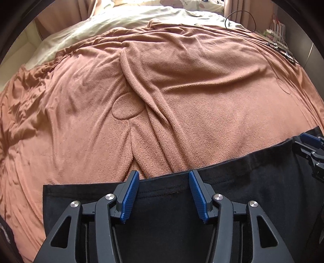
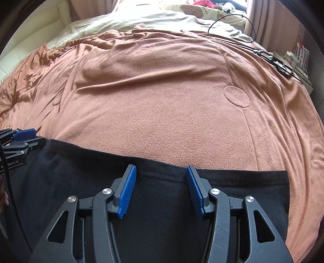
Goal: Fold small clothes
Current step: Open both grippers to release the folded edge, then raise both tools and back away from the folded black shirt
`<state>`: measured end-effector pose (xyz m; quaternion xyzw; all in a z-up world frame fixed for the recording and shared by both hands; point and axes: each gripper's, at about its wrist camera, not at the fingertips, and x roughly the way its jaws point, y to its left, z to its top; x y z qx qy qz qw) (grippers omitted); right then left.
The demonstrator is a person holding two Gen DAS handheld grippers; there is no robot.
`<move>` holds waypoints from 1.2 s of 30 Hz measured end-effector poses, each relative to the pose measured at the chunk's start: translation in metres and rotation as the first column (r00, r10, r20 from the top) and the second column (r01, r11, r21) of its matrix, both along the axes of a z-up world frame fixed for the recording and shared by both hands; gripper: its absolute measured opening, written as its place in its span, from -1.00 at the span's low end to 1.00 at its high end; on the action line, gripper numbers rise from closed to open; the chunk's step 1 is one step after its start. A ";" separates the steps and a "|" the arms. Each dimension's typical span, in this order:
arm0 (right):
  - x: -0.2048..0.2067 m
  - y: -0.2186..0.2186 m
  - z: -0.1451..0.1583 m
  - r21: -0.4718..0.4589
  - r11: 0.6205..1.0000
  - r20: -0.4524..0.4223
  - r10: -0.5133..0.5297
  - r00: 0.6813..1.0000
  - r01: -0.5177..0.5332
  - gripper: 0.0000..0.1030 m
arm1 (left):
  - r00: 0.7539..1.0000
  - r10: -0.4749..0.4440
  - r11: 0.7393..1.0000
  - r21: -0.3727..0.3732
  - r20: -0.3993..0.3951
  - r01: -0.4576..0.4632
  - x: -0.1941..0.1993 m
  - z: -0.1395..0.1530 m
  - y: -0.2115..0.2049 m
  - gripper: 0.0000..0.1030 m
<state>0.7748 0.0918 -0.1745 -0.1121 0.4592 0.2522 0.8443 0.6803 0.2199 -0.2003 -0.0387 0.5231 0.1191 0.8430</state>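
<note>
A black garment (image 1: 162,212) lies flat on a rust-brown fleece blanket (image 1: 182,91), its far hem running across the lower part of both views. My left gripper (image 1: 164,176) is open above the garment's left half, blue pads spread near the hem. My right gripper (image 2: 161,171) is open over the garment (image 2: 162,202) toward its right side, nothing between its fingers. In the left wrist view the right gripper (image 1: 309,147) shows at the right edge. The left gripper (image 2: 22,135) appears at the left edge of the right wrist view.
The blanket (image 2: 162,101) covers a bed, rumpled into folds at the left. A pale sheet (image 2: 121,22) and a printed pillow (image 2: 202,10) lie at the far end. Black cables (image 2: 232,22) and a small device (image 2: 279,62) rest at the far right.
</note>
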 end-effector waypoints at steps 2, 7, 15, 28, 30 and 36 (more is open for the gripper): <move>-0.004 -0.003 0.007 -0.002 1.000 0.009 0.005 1.000 -0.005 -0.05 | 1.000 0.002 1.000 -0.008 -0.005 -0.002 -0.003 0.004 0.001 0.04; -0.023 -0.017 0.027 0.022 1.000 0.007 0.017 1.000 -0.017 -0.05 | 1.000 -0.007 1.000 -0.028 0.003 0.007 -0.024 0.020 0.002 0.04; -0.061 -0.036 0.063 -0.017 1.000 0.034 0.025 0.999 -0.025 0.57 | 0.998 0.016 0.999 -0.041 0.068 -0.013 -0.072 0.058 0.006 0.80; -0.127 -0.069 0.105 0.004 1.000 0.047 0.008 0.999 -0.008 1.00 | 0.988 0.068 0.997 -0.048 0.138 -0.062 -0.150 0.102 0.008 0.99; -0.136 -0.078 0.108 0.015 1.000 0.037 0.004 0.999 -0.004 1.00 | 0.989 0.071 0.996 -0.054 0.129 -0.064 -0.160 0.104 0.008 0.99; -0.155 -0.104 0.112 0.049 0.999 0.030 -0.026 0.999 0.025 1.00 | 0.988 0.060 0.998 -0.039 0.144 -0.055 -0.197 0.109 0.006 0.99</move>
